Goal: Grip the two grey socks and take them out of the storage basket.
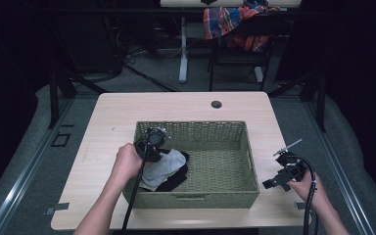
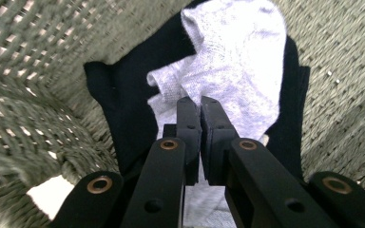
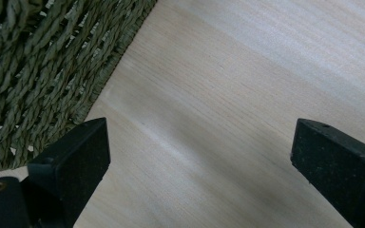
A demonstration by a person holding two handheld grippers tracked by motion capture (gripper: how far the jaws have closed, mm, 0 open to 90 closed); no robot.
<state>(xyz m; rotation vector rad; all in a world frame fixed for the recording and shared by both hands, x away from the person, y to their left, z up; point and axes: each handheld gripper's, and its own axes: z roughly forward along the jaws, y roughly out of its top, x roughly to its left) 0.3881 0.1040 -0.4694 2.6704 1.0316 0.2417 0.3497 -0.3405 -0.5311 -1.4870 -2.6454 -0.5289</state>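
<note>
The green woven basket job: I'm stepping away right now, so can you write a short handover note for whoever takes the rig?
Left tool: inside the green woven basket, jaws closed at the light grey sock; a firm pinch cannot be confirmed.
Right tool: open, holding nothing, over the light wooden table right of the basket.
The grey sock lies on a black sock in the basket's left part.
Done: both socks in the basket.
Left: probably let go and pull out.

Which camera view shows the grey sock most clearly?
The left gripper view: the grey sock lies close up on black cloth, just beyond the shut left tool. The high view shows it small, inside the basket.
</note>
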